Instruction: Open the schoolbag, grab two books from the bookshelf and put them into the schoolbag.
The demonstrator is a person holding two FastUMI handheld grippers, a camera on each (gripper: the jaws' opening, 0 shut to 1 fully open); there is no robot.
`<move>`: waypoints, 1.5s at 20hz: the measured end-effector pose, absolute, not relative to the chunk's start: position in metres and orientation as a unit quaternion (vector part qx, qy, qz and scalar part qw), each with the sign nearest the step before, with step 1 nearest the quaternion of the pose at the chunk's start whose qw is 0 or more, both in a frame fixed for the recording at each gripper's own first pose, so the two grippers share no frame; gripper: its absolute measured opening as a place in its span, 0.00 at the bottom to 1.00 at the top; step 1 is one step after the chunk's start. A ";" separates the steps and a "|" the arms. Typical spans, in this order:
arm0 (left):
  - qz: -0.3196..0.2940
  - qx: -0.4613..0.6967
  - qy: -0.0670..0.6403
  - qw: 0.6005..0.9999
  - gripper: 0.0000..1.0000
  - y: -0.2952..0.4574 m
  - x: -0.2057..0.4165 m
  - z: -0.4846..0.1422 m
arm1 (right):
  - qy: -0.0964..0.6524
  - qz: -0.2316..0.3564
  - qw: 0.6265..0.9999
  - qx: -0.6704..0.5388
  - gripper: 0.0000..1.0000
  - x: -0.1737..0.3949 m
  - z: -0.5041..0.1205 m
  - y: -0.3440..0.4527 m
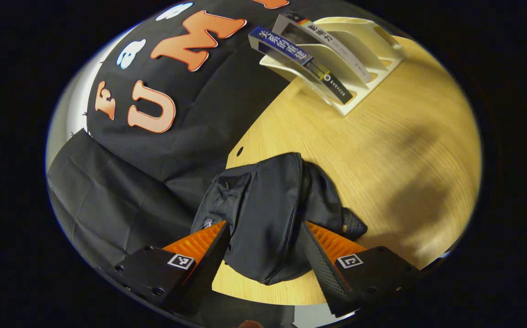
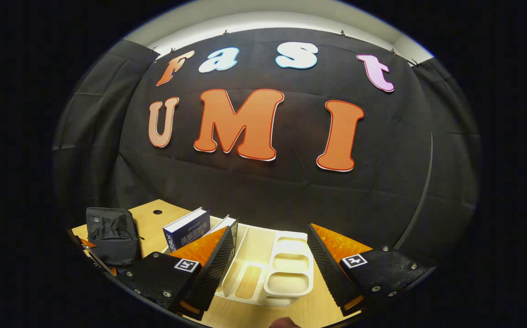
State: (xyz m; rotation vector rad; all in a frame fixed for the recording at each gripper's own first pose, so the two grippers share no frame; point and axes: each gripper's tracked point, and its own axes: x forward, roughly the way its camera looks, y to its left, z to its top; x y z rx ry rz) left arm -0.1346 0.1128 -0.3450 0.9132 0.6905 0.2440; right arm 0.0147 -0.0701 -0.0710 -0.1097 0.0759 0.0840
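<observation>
1. The light wooden table (image 1: 381, 150) carries everything the task needs, spread apart so each hand has its own working area.
2. The black fabric schoolbag (image 1: 268, 209) lies slumped near the table's edge, its zip apparently still closed – opening looks like the step in hand.
3. The cream plastic bookshelf (image 2: 286, 264) stands well apart from the bag, with two books leaning in its slots – the blue-spined book (image 1: 290, 54) and the white-spined book (image 1: 336, 50) – tilted spines outward, easy to pinch.
4. The left gripper (image 1: 265, 232) hangs over the bag, fingers apart, straddling the zip line.
5. The right gripper (image 2: 270, 246) faces the shelf, fingers likewise spread and empty, likely waiting.
</observation>
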 end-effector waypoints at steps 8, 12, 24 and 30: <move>0.124 0.488 0.314 0.805 0.95 0.132 -0.091 -0.334 | 0.036 0.023 0.998 -0.048 0.98 0.010 -0.066 -0.090; 0.097 0.475 0.345 0.804 0.76 0.137 -0.079 -0.339 | 0.040 0.019 0.998 -0.053 0.98 0.007 -0.064 -0.092; -0.074 0.335 0.470 0.813 0.08 0.139 -0.084 -0.310 | 0.127 0.025 0.989 -0.068 0.98 0.022 -0.077 -0.034; -0.149 0.271 0.512 0.801 0.07 0.156 -0.073 -0.285 | 0.221 0.047 0.973 -0.048 0.98 0.029 -0.100 0.025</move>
